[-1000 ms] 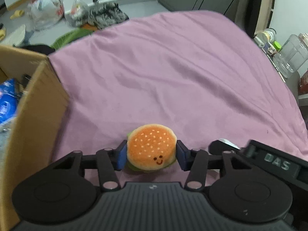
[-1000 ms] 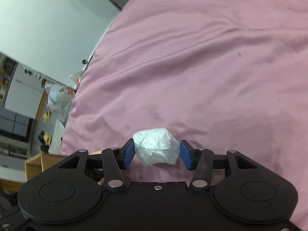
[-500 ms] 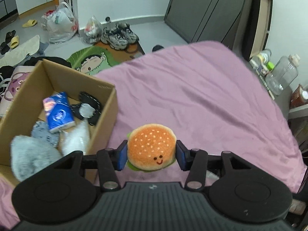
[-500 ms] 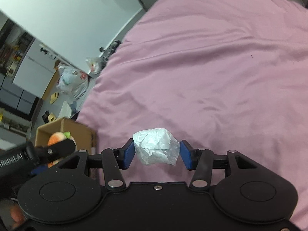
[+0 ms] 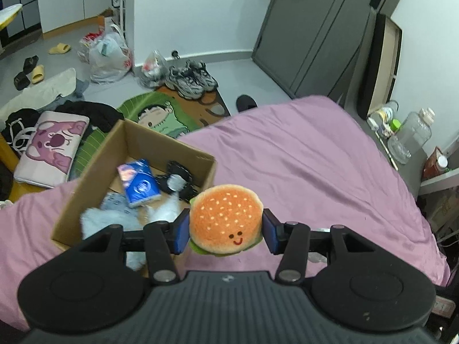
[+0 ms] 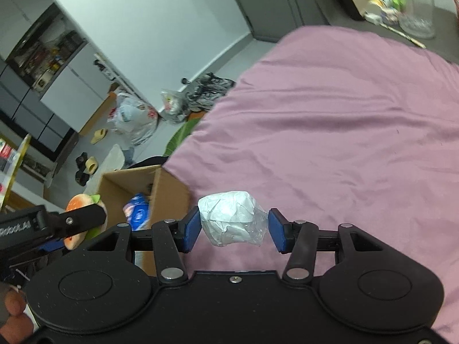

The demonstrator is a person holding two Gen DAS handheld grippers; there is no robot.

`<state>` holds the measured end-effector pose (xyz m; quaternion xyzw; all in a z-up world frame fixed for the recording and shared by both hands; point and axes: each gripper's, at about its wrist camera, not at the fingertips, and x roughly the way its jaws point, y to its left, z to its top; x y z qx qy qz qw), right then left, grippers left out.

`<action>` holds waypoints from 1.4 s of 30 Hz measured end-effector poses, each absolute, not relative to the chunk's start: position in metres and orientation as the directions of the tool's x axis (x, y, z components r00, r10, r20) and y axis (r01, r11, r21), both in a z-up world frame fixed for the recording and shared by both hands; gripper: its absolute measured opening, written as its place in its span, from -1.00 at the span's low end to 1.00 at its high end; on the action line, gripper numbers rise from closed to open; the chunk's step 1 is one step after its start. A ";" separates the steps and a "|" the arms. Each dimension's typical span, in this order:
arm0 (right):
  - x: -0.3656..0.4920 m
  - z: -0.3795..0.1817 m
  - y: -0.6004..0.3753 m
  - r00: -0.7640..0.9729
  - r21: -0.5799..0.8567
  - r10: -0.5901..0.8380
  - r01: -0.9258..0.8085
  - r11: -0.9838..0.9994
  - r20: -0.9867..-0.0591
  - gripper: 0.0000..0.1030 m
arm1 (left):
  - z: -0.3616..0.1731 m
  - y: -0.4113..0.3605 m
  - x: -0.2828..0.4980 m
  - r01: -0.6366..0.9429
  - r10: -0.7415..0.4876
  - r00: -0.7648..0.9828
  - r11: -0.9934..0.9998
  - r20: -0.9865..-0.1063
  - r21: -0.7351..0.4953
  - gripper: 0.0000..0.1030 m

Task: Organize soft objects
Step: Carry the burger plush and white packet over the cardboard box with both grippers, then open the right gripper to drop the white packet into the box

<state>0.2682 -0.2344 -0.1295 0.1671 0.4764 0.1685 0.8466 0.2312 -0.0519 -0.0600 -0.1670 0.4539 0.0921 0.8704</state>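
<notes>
Left tongs: your left gripper (image 5: 226, 230) is clamped on the burger plush (image 5: 226, 219), a blue pad pressed into each side, the stitched smile facing you.
Right tongs: your right gripper (image 6: 233, 229) is clamped on a crumpled white bundle (image 6: 233, 218) in clear film, both pads against it.
Where they hang: both are held in the air above the bed (image 5: 315, 166); the burger plush sits just past the near right corner of the cardboard box (image 5: 160, 146), the bundle over the pink sheet beside the box.
Box: it stands on the left edge of the bed, open, holding a blue tissue pack (image 5: 139, 182), something grey and fluffy (image 5: 100, 218) and a black-and-white item (image 5: 178, 179).
Hidden: the gripper's body covers the box's near wall and part of the fluffy thing; the black-and-white item is too blurred to name. What the film wraps, you cannot tell.
Cut off: in the right wrist view only fingertips (image 6: 14, 309) of your hand show at the lower left corner.
Room: sneakers (image 5: 190, 78), plastic bags (image 5: 107, 54), slippers and a cartoon mat (image 5: 160, 117) lie on the grey floor; bottles stand past the bed's right edge.
</notes>
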 end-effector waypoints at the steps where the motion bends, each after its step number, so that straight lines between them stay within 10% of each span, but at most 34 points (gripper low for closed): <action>1: 0.267 -0.125 -0.230 0.491 0.443 0.449 -0.137 0.886 -0.746 -0.04 | -0.057 -0.048 0.229 -0.315 0.009 0.575 0.925 -0.818 -0.211 -0.02; 42: 0.231 -0.100 -0.090 0.402 0.359 0.466 -0.315 0.879 -0.788 -0.04 | -0.045 0.096 0.160 -0.406 0.004 0.629 0.854 -0.777 -0.325 -0.01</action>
